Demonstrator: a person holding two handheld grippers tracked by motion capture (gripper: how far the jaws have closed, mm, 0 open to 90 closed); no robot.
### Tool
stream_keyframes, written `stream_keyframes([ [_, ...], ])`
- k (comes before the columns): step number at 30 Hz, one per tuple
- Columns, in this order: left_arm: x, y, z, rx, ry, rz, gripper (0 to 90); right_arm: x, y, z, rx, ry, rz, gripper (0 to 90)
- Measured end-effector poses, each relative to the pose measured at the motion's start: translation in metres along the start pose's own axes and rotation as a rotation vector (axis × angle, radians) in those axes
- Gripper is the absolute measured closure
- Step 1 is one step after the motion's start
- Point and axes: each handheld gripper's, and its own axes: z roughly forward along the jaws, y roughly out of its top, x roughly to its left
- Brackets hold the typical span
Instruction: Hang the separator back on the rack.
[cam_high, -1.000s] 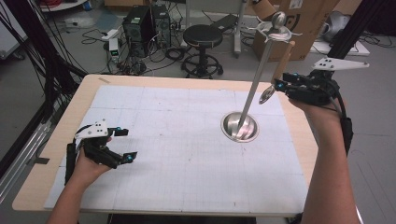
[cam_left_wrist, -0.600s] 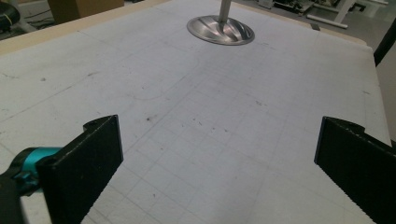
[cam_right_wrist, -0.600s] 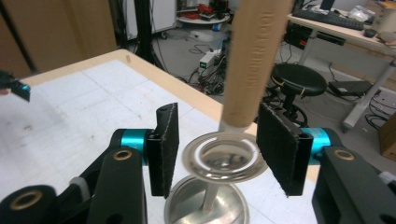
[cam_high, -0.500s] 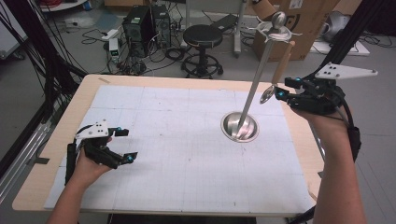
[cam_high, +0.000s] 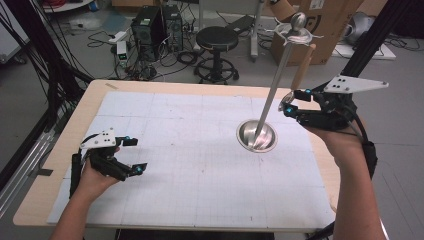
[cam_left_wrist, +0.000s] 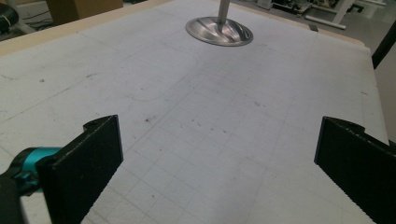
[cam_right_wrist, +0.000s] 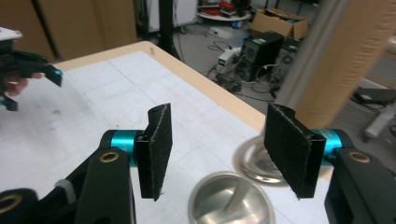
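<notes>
Since the earlier frames our right tool (cam_high: 289, 103) has drawn back from the tall metal stand with a round dished steel base (cam_high: 256, 135), its jaws just opening, nothing between them. The stand sits right of centre on the white gridded table (cam_high: 175, 150), pole leaning, apparently just released. Our left tool (cam_high: 131, 155) rests near the left edge, jaws wide and empty. Next, we judge, comes a clean retreat without nudging the pole.
</notes>
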Motion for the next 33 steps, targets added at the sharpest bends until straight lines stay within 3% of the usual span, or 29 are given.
stream_keyframes([
  [12,0.0,0.0,0.0,-0.009,-0.009,-0.001,1.6,0.015,-0.017,0.026,0.026,0.069,-0.001,39.2],
  [33,0.0,0.0,-0.002,-0.013,-0.009,-0.004,1.6,0.04,-0.07,0.063,0.039,0.151,0.047,30.3],
])
